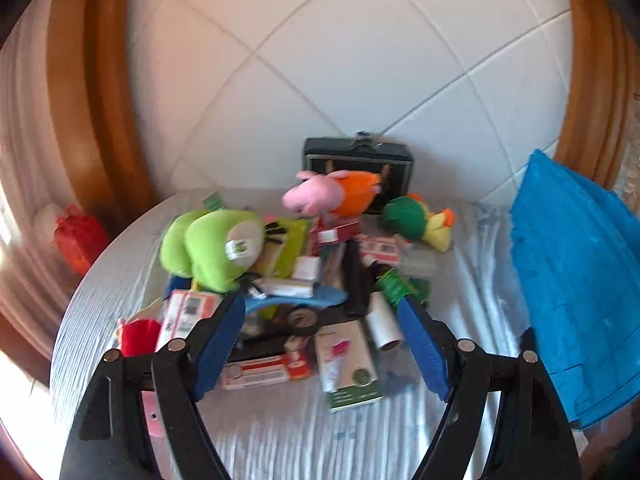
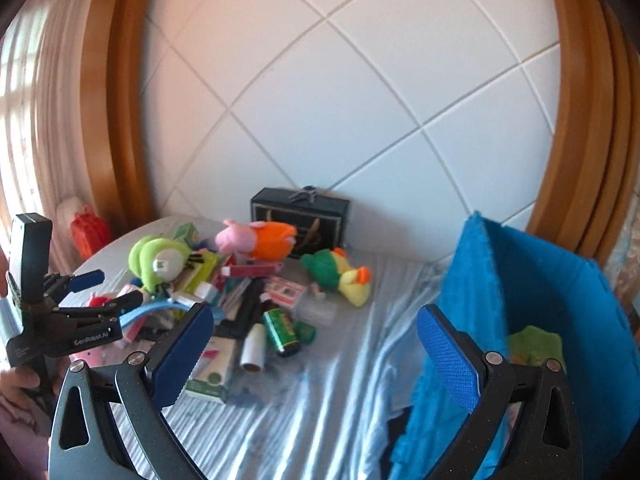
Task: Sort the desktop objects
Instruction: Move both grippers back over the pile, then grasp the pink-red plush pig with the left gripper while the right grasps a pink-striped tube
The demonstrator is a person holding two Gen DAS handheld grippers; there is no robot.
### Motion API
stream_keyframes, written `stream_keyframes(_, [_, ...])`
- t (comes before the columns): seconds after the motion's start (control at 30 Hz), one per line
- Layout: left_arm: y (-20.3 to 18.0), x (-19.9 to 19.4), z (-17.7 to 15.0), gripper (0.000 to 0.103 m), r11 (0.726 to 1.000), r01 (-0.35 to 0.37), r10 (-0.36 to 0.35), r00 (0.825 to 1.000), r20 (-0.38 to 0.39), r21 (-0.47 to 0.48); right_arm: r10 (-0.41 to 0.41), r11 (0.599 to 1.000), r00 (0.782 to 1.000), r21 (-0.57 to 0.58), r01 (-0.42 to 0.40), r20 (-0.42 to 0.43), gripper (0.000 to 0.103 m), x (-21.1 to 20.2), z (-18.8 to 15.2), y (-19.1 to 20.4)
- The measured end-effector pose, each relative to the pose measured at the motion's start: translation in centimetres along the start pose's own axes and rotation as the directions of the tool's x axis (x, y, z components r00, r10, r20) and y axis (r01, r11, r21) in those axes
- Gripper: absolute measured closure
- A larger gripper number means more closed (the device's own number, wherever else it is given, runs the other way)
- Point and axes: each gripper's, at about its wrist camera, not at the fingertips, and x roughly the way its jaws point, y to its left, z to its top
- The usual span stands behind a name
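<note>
Blue ribbed pads line the fingers of the left gripper (image 1: 322, 320), which is held spread wide with nothing between the jaws, low over the near edge of the heap; the wide opening is judged to be kept ready for a bulky item. Seen from the right wrist view, the left gripper (image 2: 108, 292) hangs just above the pile's left side. The right gripper (image 2: 316, 344) is likewise held fully apart and empty, raised over bare pale striped tablecloth (image 2: 320, 400) between the heap and the tall blue fabric storage bin (image 2: 540, 280), probably so it can serve either side.

Closest in the heap lie a white-and-green cardboard carton (image 1: 352, 368) and a red-and-white flat box (image 1: 260, 372), with a white paper roll (image 1: 384, 326) and a black tape ring (image 1: 302, 320) just behind. A dark green glass bottle (image 2: 282, 330) lies on its side near the roll. Further in, a lime-green one-eyed plush toy (image 1: 208, 248) rests on top of boxes, and a pink-and-orange pig plush (image 1: 332, 194) is propped against the far pile. A green-and-yellow duck plush (image 1: 420, 220) lies apart to the right. Behind everything, a black rectangular case (image 1: 356, 160) stands against the white tiled wall (image 1: 360, 60).

The bin stands open at the right, something green already inside, so sorting is judged barely begun.
</note>
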Motion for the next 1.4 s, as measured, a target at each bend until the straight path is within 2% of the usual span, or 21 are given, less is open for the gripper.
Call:
stream_keyframes(0.13, [7.4,1.9,-4.2,0.024,0.995,-0.069,0.062,0.993,-0.098,-0.067,0.063,0.998,0.992,0.025,-0.061,-0.109,0.0,4.8,-2.2,3.4])
stream_keyframes(0.23, [12.1,3.1,-6.9,0.024,0.984,-0.129,0.107,0.979,-0.171,-0.12,0.089,0.995,0.975,0.06,-0.078,-0.203,0.0,8.2,-4.1,4.7])
stream_keyframes(0.4, [18.6,4.5,-9.9,0.024,0.96,-0.218,0.171,0.953,-0.249,-0.177,0.09,0.994,0.936,0.089,-0.063,-0.34,0.0,13.0,-7.1,6.3])
stream_keyframes(0.6, [24.0,6.3,-11.2,0.024,0.946,-0.239,0.165,0.937,-0.308,-0.221,0.102,0.989,0.885,0.142,-0.042,-0.454,0.0,17.2,-10.0,8.0])
stream_keyframes(0.87, [25.6,11.3,-10.5,0.024,0.962,-0.184,0.098,0.924,-0.371,-0.204,0.11,0.978,0.825,0.21,0.011,-0.554,0.0,22.4,-11.9,10.2])
stream_keyframes(0.97, [25.5,13.5,-10.5,0.024,0.968,-0.181,0.098,0.909,-0.405,-0.172,0.117,0.978,0.804,0.209,0.01,-0.583,0.0,23.8,-11.9,11.8])
stream_keyframes(1.07, [25.6,15.7,-10.7,0.024,0.973,-0.176,0.091,0.888,-0.451,-0.151,0.114,0.977,0.797,0.211,0.017,-0.593,0.0,25.0,-11.7,12.9])
stream_keyframes(1.2, [25.6,17.6,-11.1,0.024,0.98,-0.141,0.056,0.875,-0.481,-0.143,0.113,0.976,0.773,0.217,0.033,-0.624,0.036,26.9,-12.1,14.0])
stream_keyframes(1.27, [25.5,18.2,-11.1,0.024,0.983,-0.127,0.047,0.872,-0.488,-0.133,0.131,0.972,0.759,0.235,0.03,-0.637,0.037,27.8,-12.3,14.5])
stream_keyframes(1.33, [25.7,18.6,-11.2,0.024,0.984,-0.116,0.034,0.869,-0.493,-0.137,0.138,0.971,0.755,0.239,0.025,-0.641,0.037,28.6,-12.3,15.2])
stream_keyframes(1.4, [25.8,18.9,-11.2,0.024,0.984,-0.107,0.023,0.869,-0.493,-0.142,0.146,0.971,0.751,0.239,0.016,-0.644,0.041,29.3,-12.2,15.9])
